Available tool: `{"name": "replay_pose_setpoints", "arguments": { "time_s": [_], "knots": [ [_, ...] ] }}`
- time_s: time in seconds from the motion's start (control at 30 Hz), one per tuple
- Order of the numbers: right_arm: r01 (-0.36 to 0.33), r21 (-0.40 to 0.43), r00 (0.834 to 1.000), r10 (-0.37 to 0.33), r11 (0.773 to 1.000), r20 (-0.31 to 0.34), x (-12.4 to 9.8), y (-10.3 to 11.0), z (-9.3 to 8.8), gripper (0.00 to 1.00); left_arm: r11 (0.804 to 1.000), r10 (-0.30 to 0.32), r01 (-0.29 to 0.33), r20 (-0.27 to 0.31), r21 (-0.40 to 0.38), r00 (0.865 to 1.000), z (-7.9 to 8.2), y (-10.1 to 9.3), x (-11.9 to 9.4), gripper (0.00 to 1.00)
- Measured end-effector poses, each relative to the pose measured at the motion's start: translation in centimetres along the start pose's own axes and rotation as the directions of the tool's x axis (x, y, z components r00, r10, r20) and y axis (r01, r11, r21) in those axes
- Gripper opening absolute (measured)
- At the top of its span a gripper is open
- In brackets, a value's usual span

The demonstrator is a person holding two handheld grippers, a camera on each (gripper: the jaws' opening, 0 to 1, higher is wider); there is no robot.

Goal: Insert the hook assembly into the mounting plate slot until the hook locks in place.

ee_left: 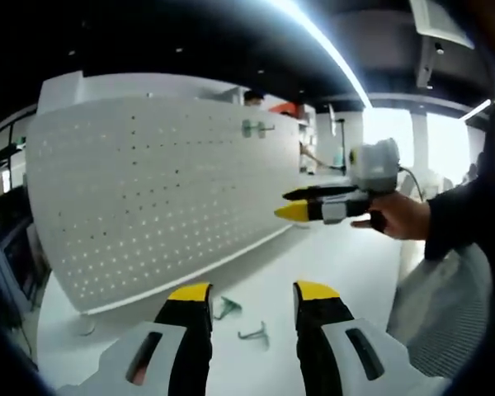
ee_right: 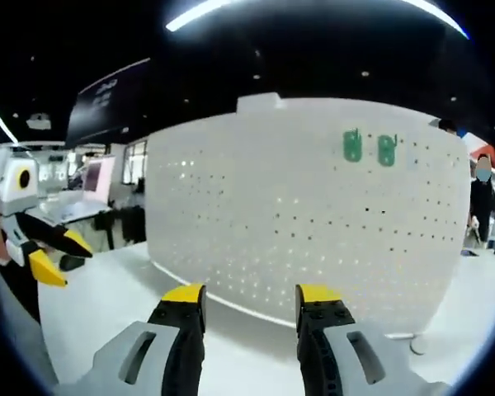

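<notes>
Left gripper view: hooks (ee_left: 246, 321) lie between open left tongs (ee_left: 252, 294).

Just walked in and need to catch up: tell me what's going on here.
A person is working at a white pegboard with a handheld tool in each hand. Two green hooks already hang near its top. Two more hooks lie loose on the table in front of the left tool. Both the left tool and the right tool are open and empty, so nothing is picked up yet.
</notes>
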State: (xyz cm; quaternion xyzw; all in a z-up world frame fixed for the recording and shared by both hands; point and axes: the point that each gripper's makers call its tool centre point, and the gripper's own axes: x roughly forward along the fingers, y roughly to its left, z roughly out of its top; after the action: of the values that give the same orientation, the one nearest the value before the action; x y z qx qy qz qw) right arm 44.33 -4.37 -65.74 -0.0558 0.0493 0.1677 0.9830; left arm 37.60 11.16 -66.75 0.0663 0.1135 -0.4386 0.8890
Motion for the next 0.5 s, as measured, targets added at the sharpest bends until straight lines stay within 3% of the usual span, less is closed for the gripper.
{"name": "replay_pose_setpoints", "arguments": {
  "time_s": [0.2, 0.33, 0.5],
  "knots": [
    [-0.063, -0.028, 0.996, 0.061, 0.998, -0.068, 1.2, 2.4, -2.4, 0.41, 1.000, -0.007, 0.007, -0.007, 0.006, 1.000, -0.1, -0.2, 0.0, 0.40],
    [-0.121, -0.031, 0.985, 0.116, 0.992, -0.124, 1.7, 4.4, -4.1, 0.31, 1.000, -0.011, 0.011, -0.009, 0.010, 1.000, -0.2, -0.3, 0.1, 0.40],
    [-0.168, -0.053, 0.975, 0.158, 0.984, -0.155, 2.4, 6.5, -5.2, 0.30, 1.000, -0.013, 0.013, -0.007, 0.006, 1.000, -0.2, -0.3, 0.0, 0.40]
  ]
}}
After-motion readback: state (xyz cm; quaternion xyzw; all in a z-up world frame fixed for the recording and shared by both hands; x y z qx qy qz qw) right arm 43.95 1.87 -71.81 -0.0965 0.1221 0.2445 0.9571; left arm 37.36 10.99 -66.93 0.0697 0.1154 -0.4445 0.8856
